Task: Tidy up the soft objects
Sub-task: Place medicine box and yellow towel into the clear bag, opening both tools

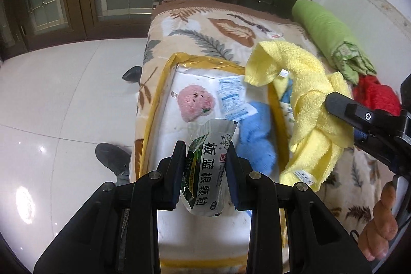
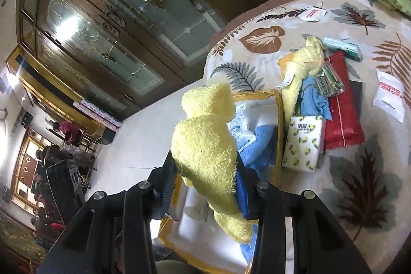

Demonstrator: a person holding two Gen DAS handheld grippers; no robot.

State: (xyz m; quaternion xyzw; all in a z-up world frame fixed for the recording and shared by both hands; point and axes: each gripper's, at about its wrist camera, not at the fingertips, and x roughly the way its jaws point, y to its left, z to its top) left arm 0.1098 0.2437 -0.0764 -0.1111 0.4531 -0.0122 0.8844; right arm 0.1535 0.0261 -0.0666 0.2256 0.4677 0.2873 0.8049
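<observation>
My left gripper (image 1: 206, 166) is shut on a white-and-green medicine sachet (image 1: 205, 168) and holds it above a yellow-trimmed storage bag (image 1: 159, 91) lying on the leaf-patterned blanket (image 1: 195, 35). Inside the bag lie a pink plush (image 1: 195, 102), a blue towel (image 1: 257, 143) and a white packet (image 1: 231, 96). My right gripper (image 2: 205, 171) is shut on a yellow towel (image 2: 205, 145), which hangs over the bag's right edge; the towel also shows in the left wrist view (image 1: 303, 99). The bag shows in the right wrist view (image 2: 257, 94) too.
A green rolled cloth (image 1: 328, 35) and a red item (image 1: 375, 94) lie at the right. In the right wrist view a second yellow towel (image 2: 305, 63), a lemon-print tissue pack (image 2: 303, 143), a red pouch (image 2: 341, 114) and white packets (image 2: 389, 94) lie on the blanket. White tiled floor (image 1: 64, 94) is to the left.
</observation>
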